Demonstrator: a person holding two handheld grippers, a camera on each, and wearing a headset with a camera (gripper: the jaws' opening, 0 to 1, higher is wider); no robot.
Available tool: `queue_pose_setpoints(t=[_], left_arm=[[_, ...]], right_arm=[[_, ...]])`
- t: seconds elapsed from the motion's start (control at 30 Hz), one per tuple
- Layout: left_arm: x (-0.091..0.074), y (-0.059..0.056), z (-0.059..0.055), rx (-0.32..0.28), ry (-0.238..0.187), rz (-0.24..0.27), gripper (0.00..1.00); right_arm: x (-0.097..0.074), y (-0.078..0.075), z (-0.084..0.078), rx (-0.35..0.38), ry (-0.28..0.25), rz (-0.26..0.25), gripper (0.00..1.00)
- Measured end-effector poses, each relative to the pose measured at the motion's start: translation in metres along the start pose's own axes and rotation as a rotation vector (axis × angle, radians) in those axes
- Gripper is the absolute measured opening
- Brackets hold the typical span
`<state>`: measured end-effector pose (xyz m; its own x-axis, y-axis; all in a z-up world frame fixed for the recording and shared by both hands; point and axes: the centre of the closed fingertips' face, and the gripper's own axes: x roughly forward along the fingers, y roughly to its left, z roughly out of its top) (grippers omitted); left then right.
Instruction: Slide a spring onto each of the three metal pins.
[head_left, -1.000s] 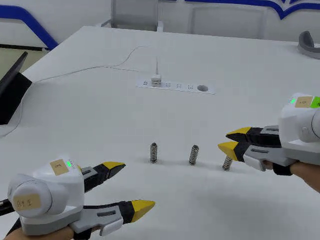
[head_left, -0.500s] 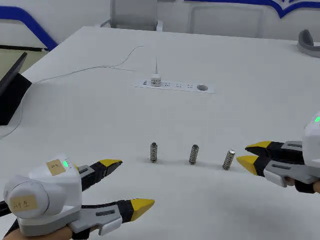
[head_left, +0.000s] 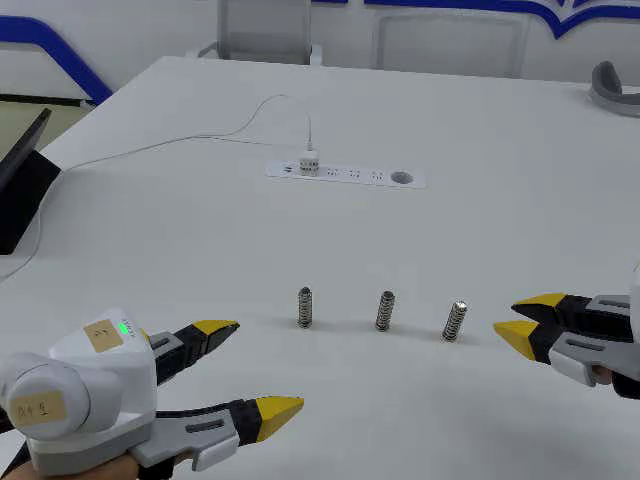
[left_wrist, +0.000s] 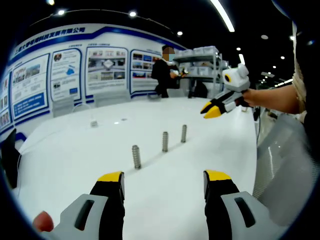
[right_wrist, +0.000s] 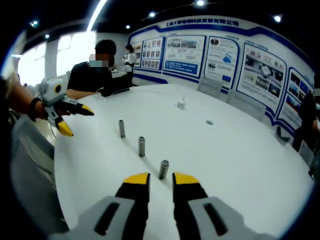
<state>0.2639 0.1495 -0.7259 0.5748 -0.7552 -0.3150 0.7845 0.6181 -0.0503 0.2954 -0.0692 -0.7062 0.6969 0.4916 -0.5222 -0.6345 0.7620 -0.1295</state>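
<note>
Three springs (head_left: 385, 311) upright in a row on the desk (head_left: 200, 230), this side of the power strip (head_left: 345, 175). Likely light and bouncy: pinch softly at the middle. Left gripper (head_left: 268, 365) wide apart, right gripper (head_left: 505, 316) barely apart, both empty.

The setting is taken to be an office showroom or company demonstration room. One wall is lined with printed display panels (right_wrist: 225, 55) under a blue heading band (right_wrist: 200, 22) lettered in white. Recessed spotlights (right_wrist: 200, 3) and a strip light (left_wrist: 222, 15) are set in a dark ceiling. A broad white bench (head_left: 200, 230) is fitted with a power strip (head_left: 345, 174), and grey chairs (head_left: 265, 30) are placed at its far edge. Metal shelving (left_wrist: 202, 65) stacked with boxes is seen beyond, and a person (right_wrist: 97, 75) is seated at the bench.
</note>
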Motion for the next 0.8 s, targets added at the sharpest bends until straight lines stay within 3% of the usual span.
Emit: queue_pose_setpoints(t=[0.2, 0.33, 0.5, 0.8], left_arm=[[-0.0024, -0.0002, 0.0014, 0.007, -0.003, 0.001, 0.59], [-0.0033, 0.0019, 0.0035, 0.001, -0.015, 0.014, 0.63], [-0.0037, -0.0013, 0.0032, -0.006, -0.008, -0.003, 0.56], [-0.0030, 0.0036, 0.0085, 0.010, -0.028, 0.024, 0.63]], right_arm=[[-0.0028, -0.0011, 0.0000, 0.003, -0.004, -0.010, 0.19], [-0.0046, -0.0023, -0.0008, 0.004, -0.005, -0.016, 0.19], [-0.0057, -0.0041, -0.0022, 0.009, -0.005, -0.020, 0.19], [-0.0054, -0.0068, -0.0024, 0.013, -0.008, -0.027, 0.19]])
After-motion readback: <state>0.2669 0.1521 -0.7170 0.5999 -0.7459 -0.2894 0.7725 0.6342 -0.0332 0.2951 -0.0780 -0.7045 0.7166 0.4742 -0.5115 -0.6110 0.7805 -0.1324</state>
